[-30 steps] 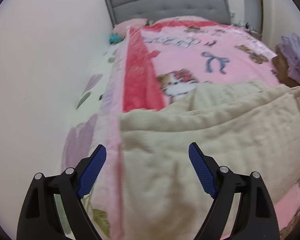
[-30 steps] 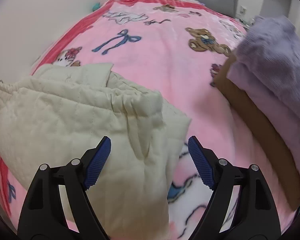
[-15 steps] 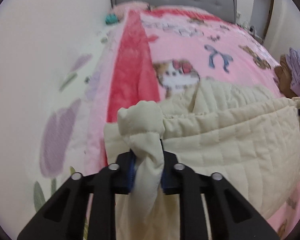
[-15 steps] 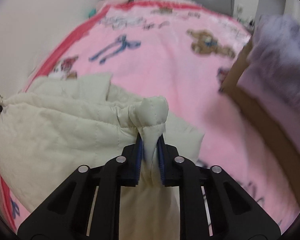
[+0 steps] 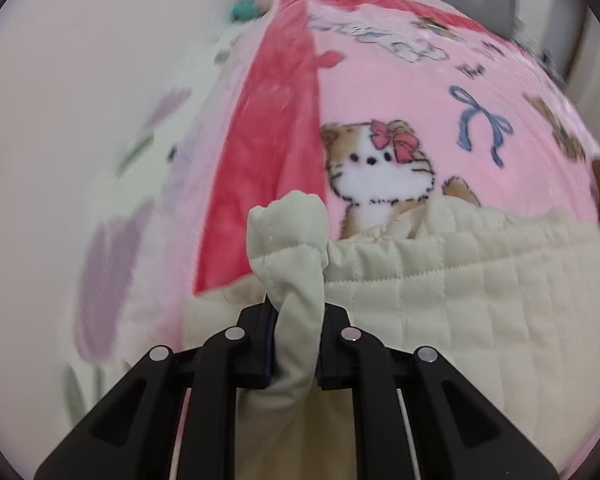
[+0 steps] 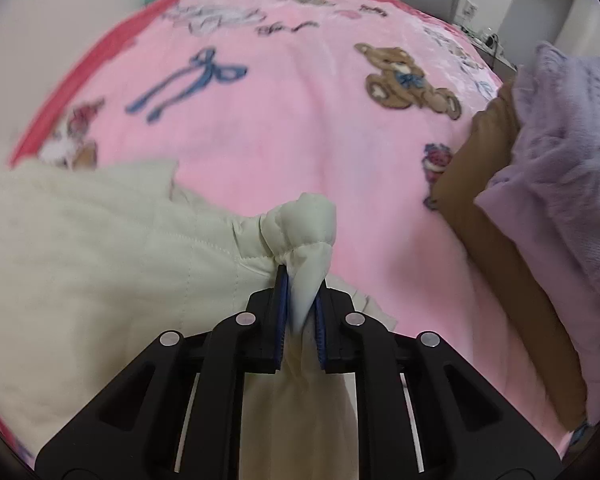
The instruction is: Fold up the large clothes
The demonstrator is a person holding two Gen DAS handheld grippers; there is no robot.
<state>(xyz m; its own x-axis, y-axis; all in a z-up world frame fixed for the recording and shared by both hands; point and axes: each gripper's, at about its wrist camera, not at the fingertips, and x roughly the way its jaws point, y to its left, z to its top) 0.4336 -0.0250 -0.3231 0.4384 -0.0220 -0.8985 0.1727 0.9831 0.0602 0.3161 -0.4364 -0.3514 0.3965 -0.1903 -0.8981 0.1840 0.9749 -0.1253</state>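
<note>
quilted matt cloth jacket (image 5: 460,292); plush fleece blanket (image 6: 300,128).

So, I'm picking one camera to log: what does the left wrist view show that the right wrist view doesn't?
Only the left wrist view: the left gripper shut on the cream quilted garment, and the tulip-print sheet.
Only the right wrist view: the right gripper pinching another bunch, the lilac and brown folded pile, the teddy bear print.
Both: garment, pink blanket.
</note>
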